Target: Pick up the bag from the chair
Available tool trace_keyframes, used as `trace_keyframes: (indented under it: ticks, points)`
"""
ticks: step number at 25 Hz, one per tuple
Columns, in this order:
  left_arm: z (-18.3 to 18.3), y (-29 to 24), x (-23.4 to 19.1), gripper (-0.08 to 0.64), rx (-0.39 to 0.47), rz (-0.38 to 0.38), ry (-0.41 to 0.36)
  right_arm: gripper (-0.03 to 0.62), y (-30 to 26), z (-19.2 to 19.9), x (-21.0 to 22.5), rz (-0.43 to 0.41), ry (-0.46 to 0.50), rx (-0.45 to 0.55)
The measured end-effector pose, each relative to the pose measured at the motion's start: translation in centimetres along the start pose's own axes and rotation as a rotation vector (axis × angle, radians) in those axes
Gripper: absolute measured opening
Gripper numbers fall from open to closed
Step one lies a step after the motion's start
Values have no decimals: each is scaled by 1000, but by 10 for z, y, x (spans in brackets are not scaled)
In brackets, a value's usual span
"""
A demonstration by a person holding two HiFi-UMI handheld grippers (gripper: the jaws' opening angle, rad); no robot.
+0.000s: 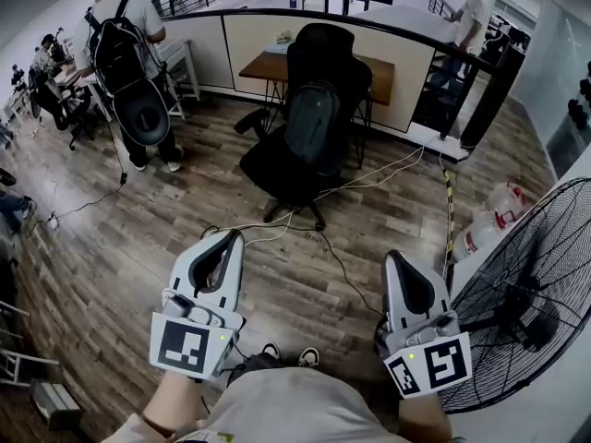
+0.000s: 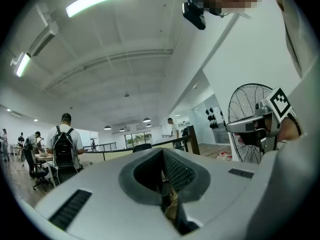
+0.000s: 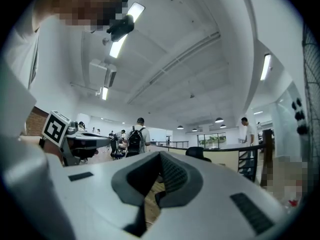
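Observation:
A dark grey backpack leans upright against the back of a black office chair in the middle of the head view, well ahead of both grippers. My left gripper and right gripper are held low near my body, pointing toward the chair, with a stretch of wood floor in between. Both have their jaws together and nothing between them. In the left gripper view only the top of the chair shows over the left gripper. The right gripper view shows the chair beyond the right gripper.
A large floor fan stands close on my right, with white jugs beside it. Cables run across the floor near the chair. Behind the chair are a wooden desk and a curved partition. A person wearing a backpack stands at the left.

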State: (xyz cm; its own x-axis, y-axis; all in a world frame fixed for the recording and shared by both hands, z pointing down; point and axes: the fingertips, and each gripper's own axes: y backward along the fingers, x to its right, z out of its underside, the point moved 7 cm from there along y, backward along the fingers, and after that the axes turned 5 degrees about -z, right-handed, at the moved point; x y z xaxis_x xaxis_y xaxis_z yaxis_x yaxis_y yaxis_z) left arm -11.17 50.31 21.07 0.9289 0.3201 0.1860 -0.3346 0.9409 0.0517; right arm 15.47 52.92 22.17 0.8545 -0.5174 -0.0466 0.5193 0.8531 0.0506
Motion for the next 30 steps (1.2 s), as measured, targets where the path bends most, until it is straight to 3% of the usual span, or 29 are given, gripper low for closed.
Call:
trace_keyframes:
  ticks: [7, 22, 27, 28, 30]
  points:
    - [6, 5, 14, 2, -30, 2, 5, 3, 1, 1, 1, 10, -33, 18]
    - [8, -1, -3, 2, -37, 26, 6, 3, -9, 1, -6, 44, -15, -9]
    - [8, -7, -15, 5, 23, 16, 25, 13, -16, -1, -5, 73, -28, 31]
    - [10, -9, -17, 71, 29, 13, 24, 60, -19, -1, -5, 73, -22, 34]
    - [15, -14, -23, 266, 11, 11, 20, 236, -27, -1, -5, 72, -9, 29]
